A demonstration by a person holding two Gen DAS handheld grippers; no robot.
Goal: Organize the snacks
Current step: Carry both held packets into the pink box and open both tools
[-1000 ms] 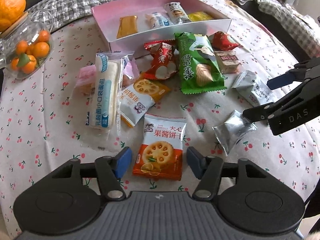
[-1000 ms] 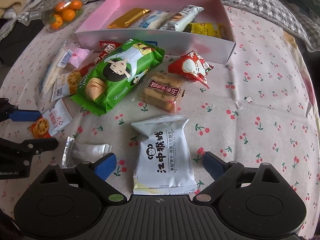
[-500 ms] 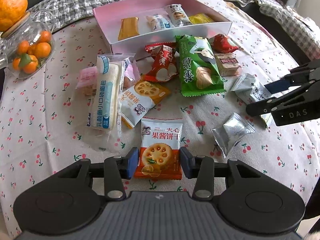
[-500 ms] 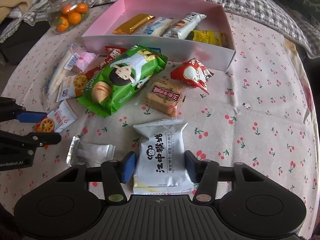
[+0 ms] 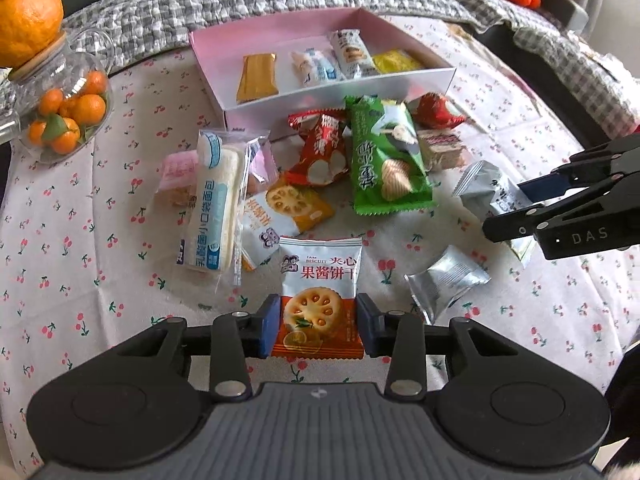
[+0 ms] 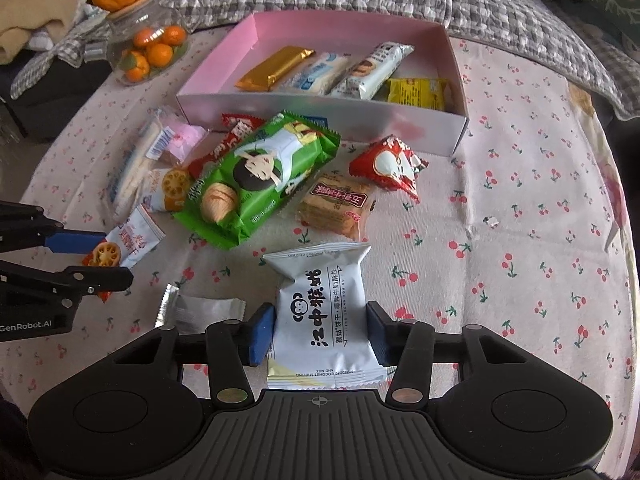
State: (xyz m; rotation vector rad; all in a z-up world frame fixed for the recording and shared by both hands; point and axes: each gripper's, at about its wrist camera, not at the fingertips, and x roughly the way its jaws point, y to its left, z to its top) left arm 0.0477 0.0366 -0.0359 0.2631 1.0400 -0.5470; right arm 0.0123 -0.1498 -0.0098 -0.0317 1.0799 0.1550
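Observation:
An orange-and-white fruit biscuit packet (image 5: 320, 280) lies on the cherry-print cloth, and my left gripper (image 5: 318, 326) is still closing, its blue pads pressing both sides. The same packet (image 6: 124, 244) shows between the left gripper's fingers (image 6: 100, 264) in the right wrist view. My right gripper (image 6: 320, 334) is shut on a white monkey-logo biscuit packet (image 6: 324, 312), whose sides are pinched in. From the left wrist view, the right gripper (image 5: 506, 210) sits over that grey-white packet (image 5: 484, 188). The pink box (image 6: 440, 40) at the back holds several snacks.
Loose snacks lie in front of the box: a green packet (image 6: 256, 180), red packets (image 6: 388, 164), a brown cracker pack (image 6: 340, 204), a long bread roll (image 5: 216, 208) and a silver sachet (image 5: 444, 280). A glass jar of small oranges (image 5: 64, 112) stands at far left.
Both grippers closed from wide apart onto their packets: the left on the orange biscuit packet, the right on the white monkey packet. Neither hand shifted much.

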